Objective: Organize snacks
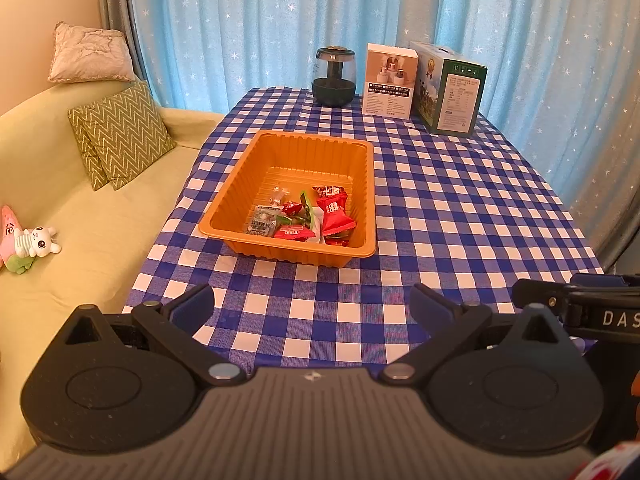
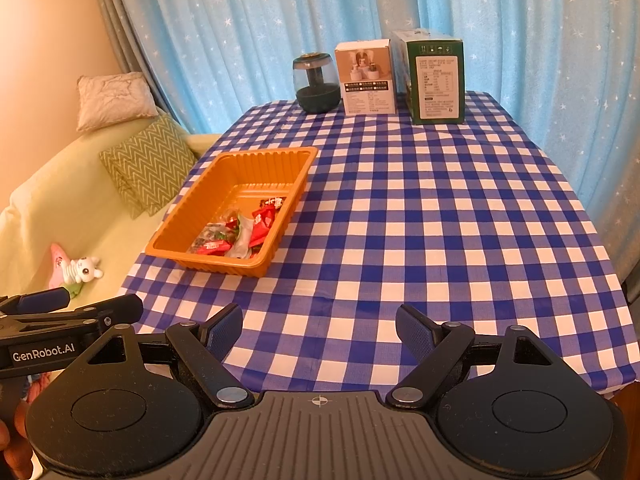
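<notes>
Snacks (image 1: 308,216) lay heaped in the near end of an orange tray (image 1: 224,200), mostly red wrappers with a green one and a pale packet among them; individual orientations were too tangled to read, but the heap ran crosswise along the tray's near wall. Tray's long axis ran away from the left gripper (image 1: 312,310), toward the curtain (image 1: 360,20), its far end bare. From the left gripper, which hung with fingers spread wide and nothing between them, the tray sat straight ahead and a little left, well apart from the fingertips. From the right gripper (image 2: 319,330), likewise spread and empty, the tray (image 2: 176,236) sat ahead and to the left, its long axis angled away to the right, snacks (image 2: 236,232) again at the near end. Both grippers hovered over the near edge of the checked tablecloth (image 1: 460,220), side by side. Beyond the tray, at the table's far edge, stood a dark jar (image 1: 334,76), a white box (image 1: 390,80) and a green box (image 1: 450,90), all upright. Left of the left gripper was a sofa (image 1: 80,260) with a zigzag cushion (image 1: 120,134) and a plush toy (image 1: 28,242).
</notes>
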The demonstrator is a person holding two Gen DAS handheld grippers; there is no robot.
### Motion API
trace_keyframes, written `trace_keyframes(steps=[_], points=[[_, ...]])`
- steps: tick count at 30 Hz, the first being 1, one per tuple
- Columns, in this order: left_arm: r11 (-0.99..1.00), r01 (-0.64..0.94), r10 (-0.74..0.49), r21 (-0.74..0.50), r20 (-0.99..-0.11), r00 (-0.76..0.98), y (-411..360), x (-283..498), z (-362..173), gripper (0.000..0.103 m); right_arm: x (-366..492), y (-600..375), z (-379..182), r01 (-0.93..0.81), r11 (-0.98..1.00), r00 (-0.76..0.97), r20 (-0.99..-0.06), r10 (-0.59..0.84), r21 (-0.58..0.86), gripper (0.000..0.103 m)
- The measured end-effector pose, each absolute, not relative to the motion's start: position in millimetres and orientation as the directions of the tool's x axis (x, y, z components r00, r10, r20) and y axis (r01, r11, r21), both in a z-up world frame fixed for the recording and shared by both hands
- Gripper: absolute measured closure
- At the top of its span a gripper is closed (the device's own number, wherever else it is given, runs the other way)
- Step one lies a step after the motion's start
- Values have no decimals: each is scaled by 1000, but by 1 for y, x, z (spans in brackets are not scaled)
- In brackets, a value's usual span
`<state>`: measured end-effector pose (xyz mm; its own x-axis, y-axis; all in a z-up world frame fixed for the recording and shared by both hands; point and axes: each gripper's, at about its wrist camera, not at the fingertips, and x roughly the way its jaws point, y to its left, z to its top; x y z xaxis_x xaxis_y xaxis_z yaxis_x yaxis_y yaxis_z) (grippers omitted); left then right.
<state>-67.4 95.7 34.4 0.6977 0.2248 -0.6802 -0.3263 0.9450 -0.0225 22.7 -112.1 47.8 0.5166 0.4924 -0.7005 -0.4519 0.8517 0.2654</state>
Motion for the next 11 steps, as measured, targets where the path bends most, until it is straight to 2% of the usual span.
trace_keyframes(steps=[11], points=[[944, -329, 232, -23, -662, 713, 98, -69, 37, 0, 23, -112, 48, -452, 852, 517, -700, 492, 265, 20]])
